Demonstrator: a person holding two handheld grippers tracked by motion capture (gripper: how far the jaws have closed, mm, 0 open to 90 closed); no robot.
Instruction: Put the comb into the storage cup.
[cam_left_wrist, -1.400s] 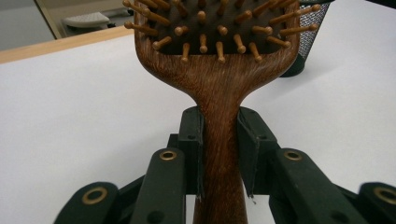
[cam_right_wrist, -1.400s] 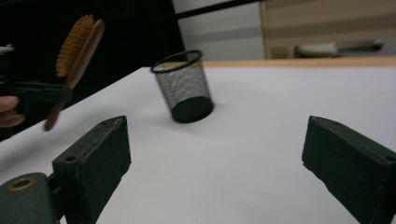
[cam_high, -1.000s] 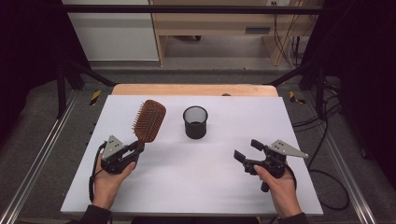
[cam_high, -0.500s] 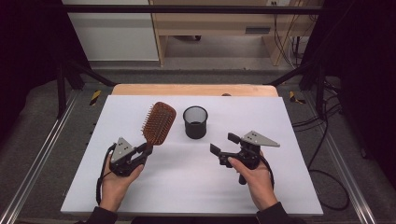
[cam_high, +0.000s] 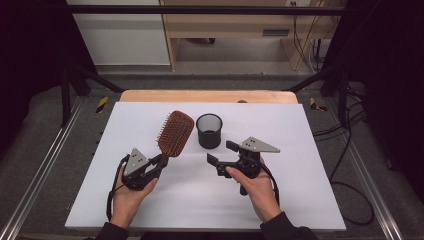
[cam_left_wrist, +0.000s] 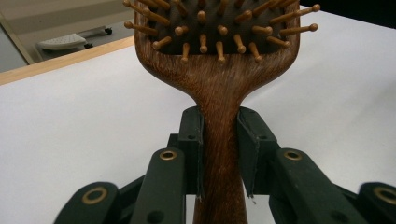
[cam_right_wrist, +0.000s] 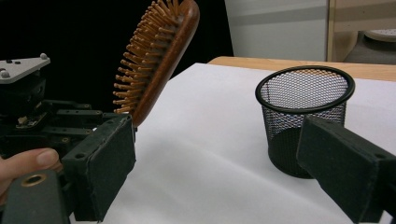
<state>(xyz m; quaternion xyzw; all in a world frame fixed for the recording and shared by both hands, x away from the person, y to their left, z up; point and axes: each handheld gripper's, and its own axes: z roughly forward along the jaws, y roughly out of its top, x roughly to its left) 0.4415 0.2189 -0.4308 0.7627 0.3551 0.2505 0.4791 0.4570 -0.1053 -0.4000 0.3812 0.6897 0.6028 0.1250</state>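
A wooden paddle hairbrush (cam_high: 176, 131) with peg bristles is tilted up off the white table (cam_high: 305, 200). My left gripper (cam_high: 159, 161) is shut on its handle. In the left gripper view both pads press the handle (cam_left_wrist: 219, 135) just below the brush head. A black mesh cup (cam_high: 209, 130) stands upright just right of the brush head. My right gripper (cam_high: 223, 153) hovers in front of the cup, open with nothing between its fingers. In the right gripper view, the cup (cam_right_wrist: 303, 112) is ahead on the right and the brush (cam_right_wrist: 159, 60) on the left.
A wooden strip (cam_high: 205, 96) runs along the table's far edge. Metal rails (cam_high: 45, 170) flank both sides, and cables (cam_high: 350, 150) lie on the floor to the right. In the right gripper view the left gripper (cam_right_wrist: 28, 107) is close by on the left.
My right gripper has moved left, from the table's right side to just in front of the cup. My left gripper has shifted slightly right with the brush.
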